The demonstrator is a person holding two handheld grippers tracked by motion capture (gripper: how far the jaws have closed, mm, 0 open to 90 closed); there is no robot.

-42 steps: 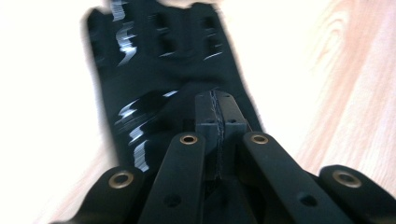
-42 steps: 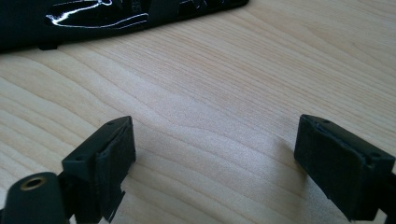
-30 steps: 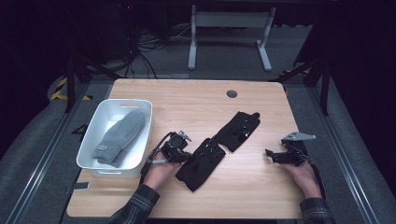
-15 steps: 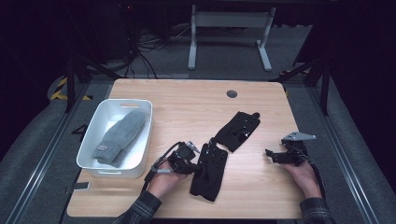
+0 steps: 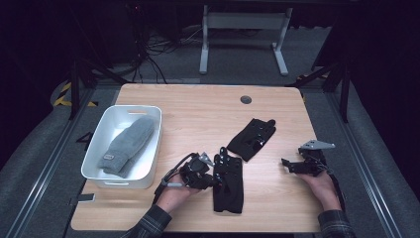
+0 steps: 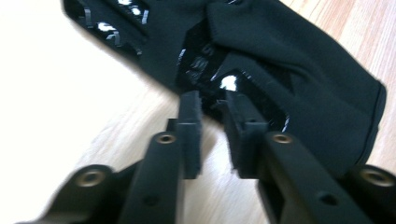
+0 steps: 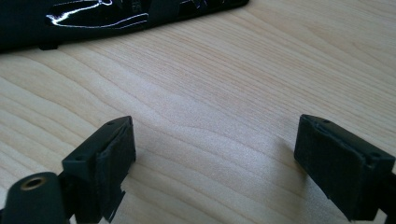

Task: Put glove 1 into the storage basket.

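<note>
In the lower middle of the high view, the left hand-held gripper (image 5: 214, 179) is at the left edge of a black fabric glove with glossy prints (image 5: 228, 178) that lies flat on the light wooden desk (image 5: 198, 114). Its jaws have just been opening: a narrow gap shows between them, with their tips at the glove's edge and no cloth pinched. At the right, the right hand-held gripper (image 5: 287, 164) rests with jaws spread wide over bare wood, and a second black glove (image 5: 251, 139) lies near the centre.

High view: above, looking forward-down on table (image 5: 198, 109). Gripper views: close, low over wood; glove (image 5: 229, 181) (image 6: 289, 70) shared.
</note>
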